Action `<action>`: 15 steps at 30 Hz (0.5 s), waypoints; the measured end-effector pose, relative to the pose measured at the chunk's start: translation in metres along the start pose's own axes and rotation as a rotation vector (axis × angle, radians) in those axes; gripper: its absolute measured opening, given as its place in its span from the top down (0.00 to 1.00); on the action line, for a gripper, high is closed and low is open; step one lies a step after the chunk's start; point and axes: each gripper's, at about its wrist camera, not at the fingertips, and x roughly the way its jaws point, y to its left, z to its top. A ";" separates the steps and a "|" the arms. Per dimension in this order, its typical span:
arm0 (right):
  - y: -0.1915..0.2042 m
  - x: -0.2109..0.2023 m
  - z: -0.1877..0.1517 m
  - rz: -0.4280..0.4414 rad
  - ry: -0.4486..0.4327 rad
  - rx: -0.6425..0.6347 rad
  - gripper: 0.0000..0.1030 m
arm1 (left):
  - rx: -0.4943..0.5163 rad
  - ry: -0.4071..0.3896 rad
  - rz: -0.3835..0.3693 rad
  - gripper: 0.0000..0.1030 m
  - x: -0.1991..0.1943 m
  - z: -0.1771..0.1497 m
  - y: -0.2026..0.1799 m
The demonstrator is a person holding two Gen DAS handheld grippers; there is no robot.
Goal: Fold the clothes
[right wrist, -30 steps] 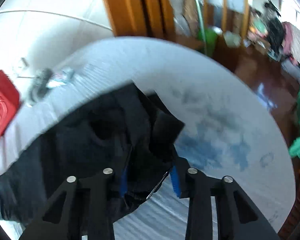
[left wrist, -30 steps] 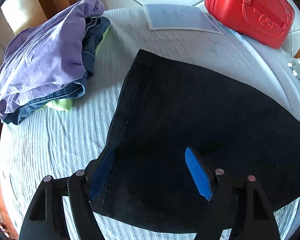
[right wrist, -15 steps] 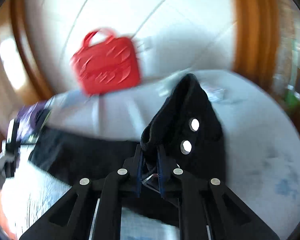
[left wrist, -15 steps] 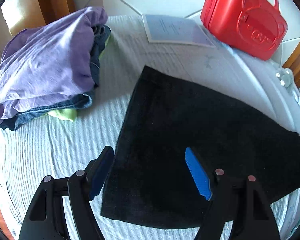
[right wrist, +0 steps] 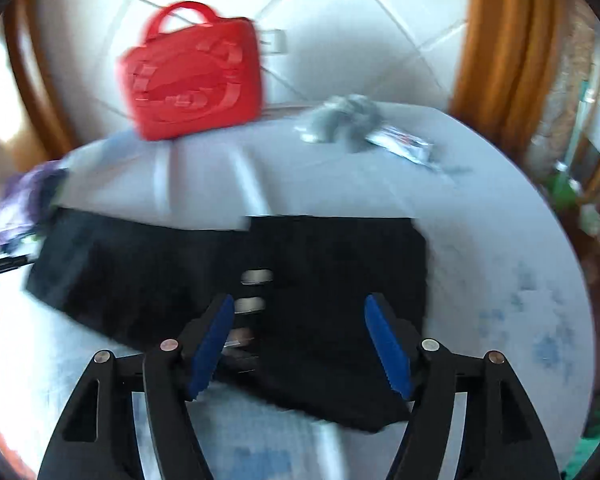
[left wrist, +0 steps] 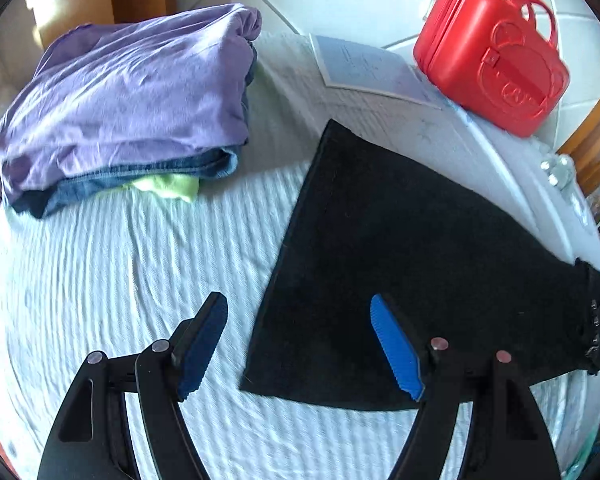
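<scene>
A black garment [left wrist: 400, 264] lies flat on the white ribbed cloth [left wrist: 119, 280] of the round table, folded over itself. In the right wrist view the same black garment [right wrist: 332, 280] shows metal buttons [right wrist: 255, 276] near its middle. My left gripper [left wrist: 295, 336] hovers open above the garment's left edge, nothing between its blue pads. My right gripper [right wrist: 300, 340] hangs over the garment's near end with its jaws opening; the cloth lies below them, free of the pads. A folded stack [left wrist: 127, 108] with a purple shirt on top sits at the back left.
A red plastic case [left wrist: 496, 76] stands at the table's far edge by the tiled wall. A sheet of paper [left wrist: 372, 68] lies beside it. A grey bundle and a packet [right wrist: 404, 144] rest at the far right. Wooden door frames flank the wall.
My right gripper swung across with the garment's end pinched, laid it over the rest and let go. My left gripper pulled back off the garment's left edge, still open.
</scene>
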 end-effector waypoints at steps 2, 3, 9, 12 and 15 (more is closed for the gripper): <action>-0.012 0.030 -0.006 -0.012 0.080 0.026 0.34 | -0.020 0.003 -0.007 0.27 -0.001 -0.008 -0.001; -0.012 0.041 -0.008 -0.009 0.110 0.030 0.34 | -0.028 0.007 -0.009 0.27 -0.001 -0.012 -0.001; -0.024 0.064 -0.023 -0.062 0.163 0.004 0.35 | 0.022 -0.010 0.053 0.27 0.011 -0.012 0.007; -0.036 0.062 -0.022 -0.070 0.170 0.013 0.35 | 0.060 -0.007 0.002 0.27 0.023 0.001 0.008; -0.048 0.065 -0.020 -0.060 0.198 0.048 0.31 | 0.101 0.020 -0.072 0.27 0.029 0.009 0.004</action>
